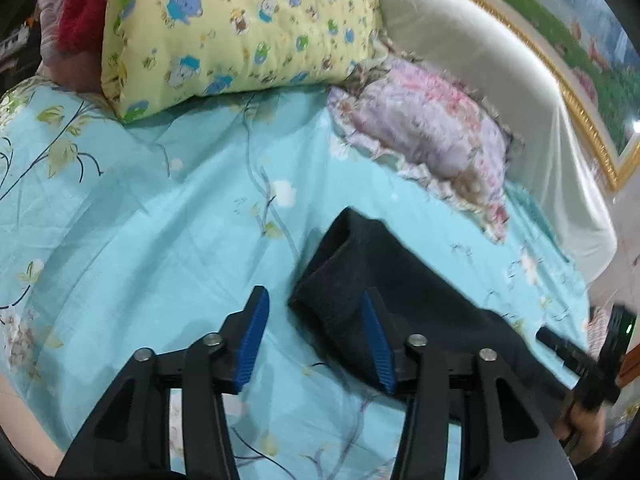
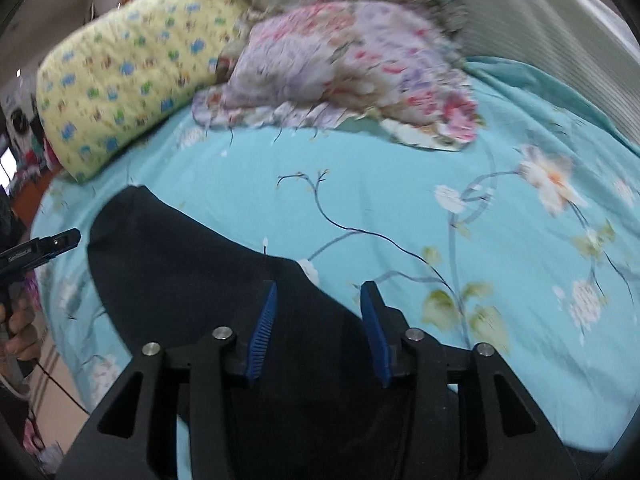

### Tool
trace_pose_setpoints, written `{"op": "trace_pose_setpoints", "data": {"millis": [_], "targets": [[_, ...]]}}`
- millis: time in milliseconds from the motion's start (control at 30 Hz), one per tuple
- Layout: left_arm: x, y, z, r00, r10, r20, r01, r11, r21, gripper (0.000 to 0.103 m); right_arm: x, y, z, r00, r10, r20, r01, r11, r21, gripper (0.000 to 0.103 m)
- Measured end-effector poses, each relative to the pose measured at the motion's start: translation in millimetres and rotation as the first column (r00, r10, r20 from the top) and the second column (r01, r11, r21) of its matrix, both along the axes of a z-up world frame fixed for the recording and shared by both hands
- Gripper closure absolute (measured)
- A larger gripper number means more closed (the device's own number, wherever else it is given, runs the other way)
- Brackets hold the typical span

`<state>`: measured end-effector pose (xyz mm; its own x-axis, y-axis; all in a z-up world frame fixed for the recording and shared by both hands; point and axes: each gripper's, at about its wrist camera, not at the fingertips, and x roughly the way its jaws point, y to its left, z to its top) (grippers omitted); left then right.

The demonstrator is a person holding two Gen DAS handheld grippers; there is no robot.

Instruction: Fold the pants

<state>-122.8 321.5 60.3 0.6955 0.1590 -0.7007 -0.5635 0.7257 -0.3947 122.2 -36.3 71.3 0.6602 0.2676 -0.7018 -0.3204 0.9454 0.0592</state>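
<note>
Floral bedsheet (image 1: pixel 160 220), dark pants (image 1: pixel 380 264) (folded) under both tools, left tool (image 1: pixel 316 332) & right tool (image 2: pixel 318 320) spread wide, holding nothing

- A bed (image 1: pixel 168 240) carries everything, spread with a light blue sheet printed with white flowers and thin branches.
- Dark pants (image 1: pixel 372 280) lie flat on the sheet.
- A yellow pillow (image 1: pixel 240 28) with blue bears rests at the head.
- A frilled floral pillow (image 1: pixel 432 136) lies just beside it.
</note>
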Motion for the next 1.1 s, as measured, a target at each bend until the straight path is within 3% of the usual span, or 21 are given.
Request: {"op": "trace_pose_setpoints", "data": {"millis": [300, 567, 800, 1100], "targets": [[37, -57, 22, 0.987, -0.158, 0.019, 0.157, 0.987, 0.008, 0.042, -61, -55, 0, 0.994, -0.108, -0.02, 0.109, 0.988, 0.105, 0.056], [79, -126, 20, 0.944, -0.33, 0.006, 0.33, 0.944, 0.001, 0.037, -111, -101, -6, 0.976, -0.216, -0.037, 0.219, 0.957, 0.19, 0.052], [114, -181, 19, 0.884, -0.467, -0.014, 0.467, 0.884, 0.001, 0.035, -149, -137, -15, 0.949, -0.312, -0.048, 0.314, 0.915, 0.252, 0.051], [152, -255, 18, 0.781, -0.623, -0.041, 0.624, 0.781, 0.022, 0.03, -193, -181, -27, 0.897, -0.436, -0.074, 0.437, 0.847, 0.303, 0.05]]}}
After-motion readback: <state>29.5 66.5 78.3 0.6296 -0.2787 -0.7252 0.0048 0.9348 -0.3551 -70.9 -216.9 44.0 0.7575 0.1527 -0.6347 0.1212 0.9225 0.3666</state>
